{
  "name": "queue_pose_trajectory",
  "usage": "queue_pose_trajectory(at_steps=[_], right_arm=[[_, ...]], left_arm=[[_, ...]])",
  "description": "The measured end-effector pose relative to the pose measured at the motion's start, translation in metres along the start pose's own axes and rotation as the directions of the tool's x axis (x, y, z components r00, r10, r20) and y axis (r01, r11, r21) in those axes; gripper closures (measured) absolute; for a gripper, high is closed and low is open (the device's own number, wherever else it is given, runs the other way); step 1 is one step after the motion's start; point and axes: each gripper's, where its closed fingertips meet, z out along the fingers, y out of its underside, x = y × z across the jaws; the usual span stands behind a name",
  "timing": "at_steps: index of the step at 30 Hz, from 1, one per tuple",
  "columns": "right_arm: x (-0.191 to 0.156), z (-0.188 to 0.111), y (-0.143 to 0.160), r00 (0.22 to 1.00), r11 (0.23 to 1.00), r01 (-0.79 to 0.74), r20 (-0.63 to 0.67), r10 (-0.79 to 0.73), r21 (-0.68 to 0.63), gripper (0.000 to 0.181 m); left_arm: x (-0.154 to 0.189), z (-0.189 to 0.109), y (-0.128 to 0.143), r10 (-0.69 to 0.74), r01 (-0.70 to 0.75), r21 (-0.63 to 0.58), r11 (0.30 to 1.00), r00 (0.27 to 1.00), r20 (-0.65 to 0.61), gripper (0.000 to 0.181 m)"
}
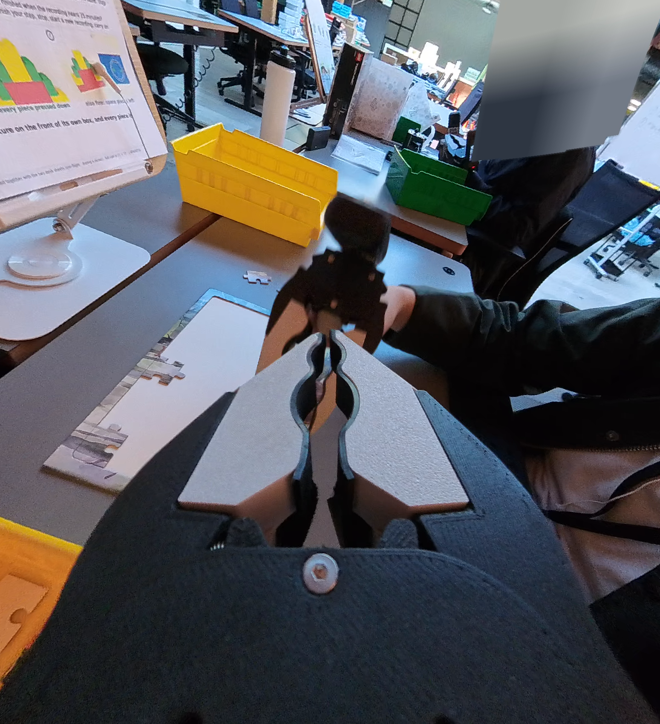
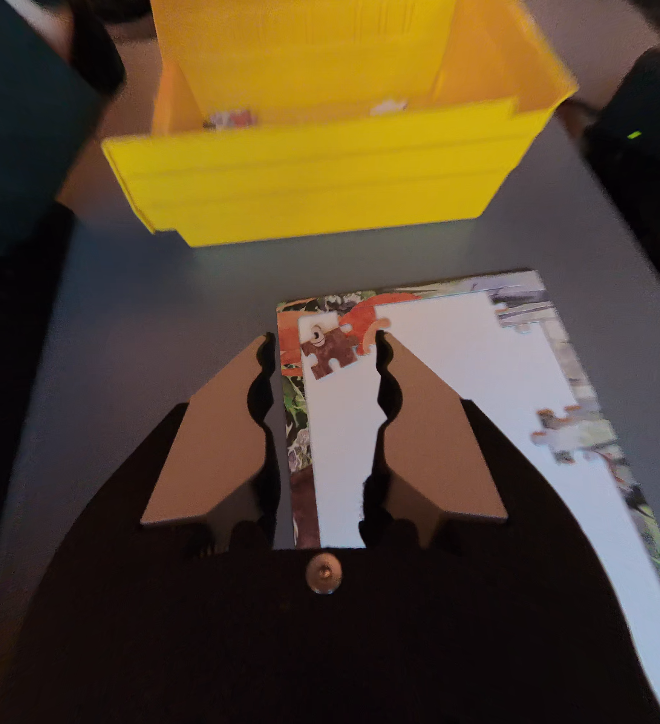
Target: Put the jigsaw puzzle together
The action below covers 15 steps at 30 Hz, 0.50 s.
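The puzzle board (image 1: 203,372) lies on the grey table, a picture frame around a white bed (image 2: 477,372). A few pieces sit fitted along its edges (image 1: 160,372) (image 2: 567,435). My right gripper (image 2: 324,340) is open and low over the board's corner. A brown piece (image 2: 330,352) lies tilted on the white bed between its fingers, and neither pad presses on it. An orange piece (image 2: 363,325) sits fitted beside it. My left gripper (image 1: 327,341) is shut on a thin puzzle piece (image 1: 322,376) seen edge-on, held above the board. The right gripper (image 1: 340,294) shows just beyond it.
A loose piece (image 1: 257,277) lies on the table past the board. A yellow bin (image 2: 320,176) holding pieces stands beyond the board in the right wrist view. Another yellow bin (image 1: 254,188), a green bin (image 1: 438,192), a sheet stand (image 1: 46,117) and a person's sleeve (image 1: 516,344) surround the work area. My hands' fingertips stand some 15 cm from each other.
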Motion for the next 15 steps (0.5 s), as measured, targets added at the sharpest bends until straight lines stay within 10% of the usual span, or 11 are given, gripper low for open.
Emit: queue_pose_trajectory(at_steps=[15], right_arm=[[0.009,0.053,0.049,1.0,0.991,0.009,0.008,-0.008,-0.131,0.14]], left_arm=[[-0.005,-0.004,-0.001,-0.004,0.004,0.0,1.0,1.0,0.024,0.18]])
